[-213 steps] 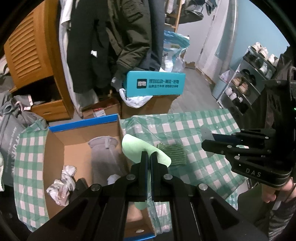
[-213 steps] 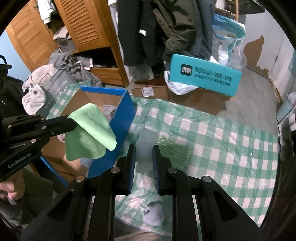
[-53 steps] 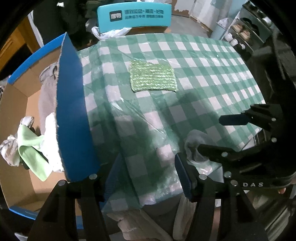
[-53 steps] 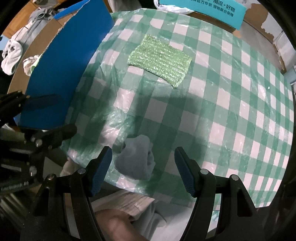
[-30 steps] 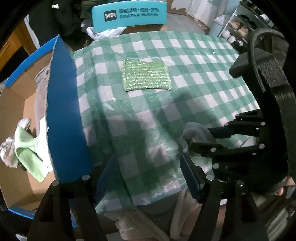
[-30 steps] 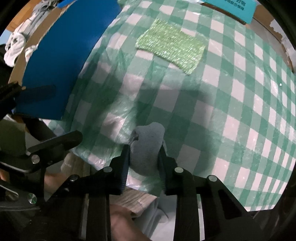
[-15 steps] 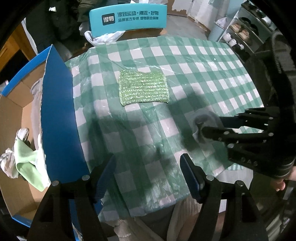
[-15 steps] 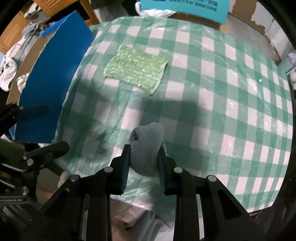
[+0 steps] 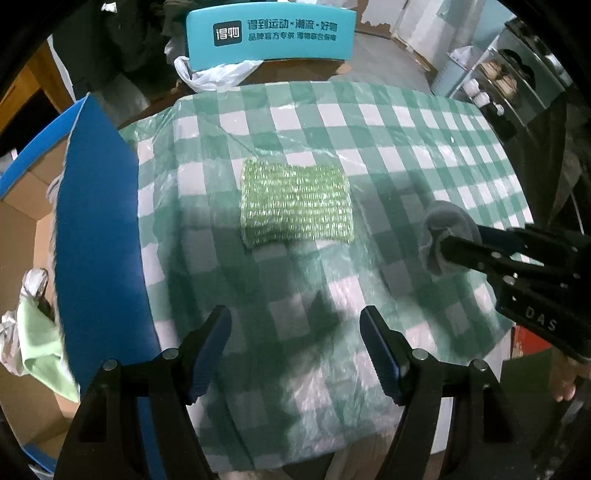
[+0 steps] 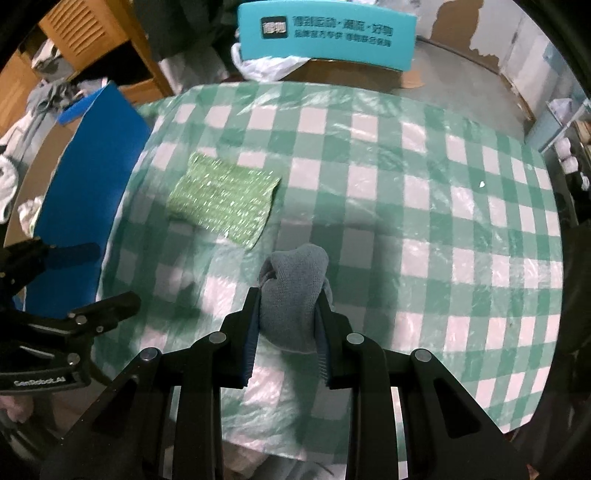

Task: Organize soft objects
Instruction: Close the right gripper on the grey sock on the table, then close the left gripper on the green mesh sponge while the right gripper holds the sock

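Observation:
My right gripper (image 10: 286, 299) is shut on a grey rolled cloth (image 10: 295, 280) and holds it above the green checked tablecloth (image 10: 424, 221). The cloth also shows in the left wrist view (image 9: 443, 236), at the tip of the right gripper (image 9: 447, 247). My left gripper (image 9: 295, 325) is open and empty over the table's near edge. A sparkly green scrub cloth (image 9: 295, 203) lies flat on the table ahead of it, also in the right wrist view (image 10: 223, 197). A cardboard box with a blue flap (image 9: 96, 236) stands at the left, holding a light green cloth (image 9: 40, 343).
A teal sign board (image 9: 269, 33) and a white plastic bag (image 9: 214, 74) stand behind the table. A wooden louvred cabinet (image 10: 85, 33) and piled clothes (image 10: 51, 96) are at the far left. Shoe shelves (image 9: 517, 74) stand at the right.
My right gripper closed on the grey cloth near the table's front edge and lifted it up and forward. My left gripper stayed open and rose slightly.

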`<state>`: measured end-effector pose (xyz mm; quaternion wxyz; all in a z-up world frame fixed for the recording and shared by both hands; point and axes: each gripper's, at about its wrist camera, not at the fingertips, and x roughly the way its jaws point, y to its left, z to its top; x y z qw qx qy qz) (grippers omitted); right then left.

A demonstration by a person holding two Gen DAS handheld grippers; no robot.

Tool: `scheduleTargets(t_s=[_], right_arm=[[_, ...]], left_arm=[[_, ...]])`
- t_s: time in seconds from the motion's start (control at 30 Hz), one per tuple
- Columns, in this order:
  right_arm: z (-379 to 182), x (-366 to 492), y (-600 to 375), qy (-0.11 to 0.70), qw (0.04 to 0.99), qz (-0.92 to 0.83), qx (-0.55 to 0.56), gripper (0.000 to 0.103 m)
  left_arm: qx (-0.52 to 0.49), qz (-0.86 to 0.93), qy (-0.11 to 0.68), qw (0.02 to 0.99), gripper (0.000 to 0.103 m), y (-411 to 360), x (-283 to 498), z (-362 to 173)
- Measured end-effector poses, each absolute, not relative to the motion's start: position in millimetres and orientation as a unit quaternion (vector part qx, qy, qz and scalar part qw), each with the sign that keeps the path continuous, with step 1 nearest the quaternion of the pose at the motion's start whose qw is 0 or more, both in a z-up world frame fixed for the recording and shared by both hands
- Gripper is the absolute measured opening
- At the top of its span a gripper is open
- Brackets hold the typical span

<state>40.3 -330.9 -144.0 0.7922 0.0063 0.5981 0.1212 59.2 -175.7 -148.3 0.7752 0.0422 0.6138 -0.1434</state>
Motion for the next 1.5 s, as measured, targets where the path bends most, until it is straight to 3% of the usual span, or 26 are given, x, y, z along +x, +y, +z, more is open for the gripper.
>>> scheduleTargets(t_s=[0.23,0.7,1.3,1.4,1.5], right_arm=[[-142.6,55.2,-343.9,0.591,0.8,0.105,0.028,0.025],[-148.0,74.8,-368.6,0.589,0.801,0.088,0.061,0.025],[-143.2,89.6,-380.2,0.582,0.805,0.082,0.077,0.026],[-142.1,89.0,-379.5,0.582,0.805,0.082,0.079,0.026],[-140.8,87.7,-379.1,0.581,0.806,0.083,0.079,0.026]], left_arm=[[0.0,-0.143,0.612,0.778,0.08,-184.5,84.9,-154.7],[-0.046,-0.131,0.628,0.766,0.08,-194.2,128.5,-181.9],[0.036,-0.11,0.636,0.763,0.08,-228.8,138.8,-208.1],[0.06,-0.105,0.625,0.771,0.075,-234.8,135.6,-208.5],[0.058,-0.097,0.618,0.778,0.049,-229.6,135.1,-205.6]])
